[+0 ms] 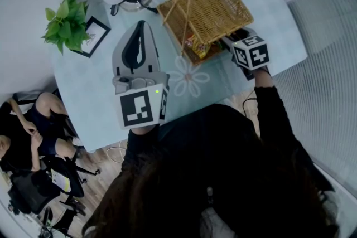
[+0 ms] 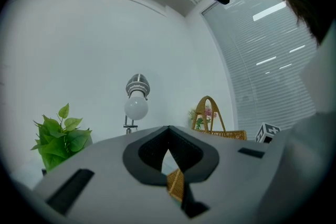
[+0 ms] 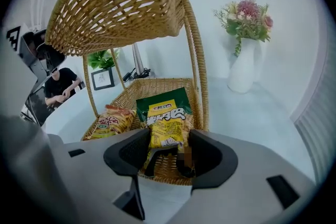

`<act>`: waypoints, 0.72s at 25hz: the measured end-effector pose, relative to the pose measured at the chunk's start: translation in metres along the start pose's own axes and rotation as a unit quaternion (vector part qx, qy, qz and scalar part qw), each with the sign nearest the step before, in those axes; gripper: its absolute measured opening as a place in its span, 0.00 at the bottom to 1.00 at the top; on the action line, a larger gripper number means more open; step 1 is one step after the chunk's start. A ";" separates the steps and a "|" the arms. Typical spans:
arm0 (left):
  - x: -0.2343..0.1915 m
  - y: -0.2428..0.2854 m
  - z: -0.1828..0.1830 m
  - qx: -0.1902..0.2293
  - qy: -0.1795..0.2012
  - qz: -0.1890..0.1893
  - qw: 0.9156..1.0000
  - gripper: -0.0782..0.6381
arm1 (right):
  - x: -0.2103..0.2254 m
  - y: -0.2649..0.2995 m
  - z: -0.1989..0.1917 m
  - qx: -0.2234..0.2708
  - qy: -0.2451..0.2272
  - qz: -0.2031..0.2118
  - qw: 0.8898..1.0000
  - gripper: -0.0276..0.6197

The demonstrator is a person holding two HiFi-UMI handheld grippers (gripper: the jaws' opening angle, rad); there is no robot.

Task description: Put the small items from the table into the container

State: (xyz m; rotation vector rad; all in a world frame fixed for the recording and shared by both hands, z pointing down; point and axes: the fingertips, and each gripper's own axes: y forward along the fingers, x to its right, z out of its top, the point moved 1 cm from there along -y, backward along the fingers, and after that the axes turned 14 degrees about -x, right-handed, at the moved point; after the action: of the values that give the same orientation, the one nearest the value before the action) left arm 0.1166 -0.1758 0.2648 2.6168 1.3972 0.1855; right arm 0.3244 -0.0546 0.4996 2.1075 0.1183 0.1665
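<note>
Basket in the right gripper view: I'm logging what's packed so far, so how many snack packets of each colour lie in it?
Orange packet: 1
Green packet: 1
Yellow packet: 1
Total: 3

Colour log. My right gripper (image 3: 168, 150) is showing a grey shell with black pad liners. Its marker cube (image 1: 252, 53) is carrying black-and-white squares. My left gripper (image 2: 169, 132) is reading the same grey and black. The basket (image 3: 121, 2) is showing a golden-tan weave. I am recording three packets: a yellow packet (image 3: 167, 126) with black lettering, a dark green packet (image 3: 157, 99), and an orange packet (image 3: 109, 122). The table (image 1: 95, 97) is appearing pale blue, with a white flower outline (image 1: 188, 78).
</note>
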 end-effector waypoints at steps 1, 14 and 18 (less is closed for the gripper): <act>0.000 0.000 0.000 -0.001 0.000 0.000 1.000 0.11 | 0.000 0.000 0.000 -0.002 0.000 0.000 1.000 0.41; 0.004 -0.003 0.001 -0.001 0.001 -0.016 1.000 0.11 | -0.001 -0.029 0.009 0.046 0.006 -0.015 0.999 0.47; 0.006 -0.005 0.002 0.002 0.003 -0.023 1.000 0.11 | -0.012 -0.053 0.015 0.079 -0.005 -0.016 0.997 0.47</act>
State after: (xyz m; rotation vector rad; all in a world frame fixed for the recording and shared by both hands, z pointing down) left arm 0.1164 -0.1686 0.2616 2.5863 1.4599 0.1861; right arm 0.3140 -0.0419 0.4458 2.2619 0.1642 0.1306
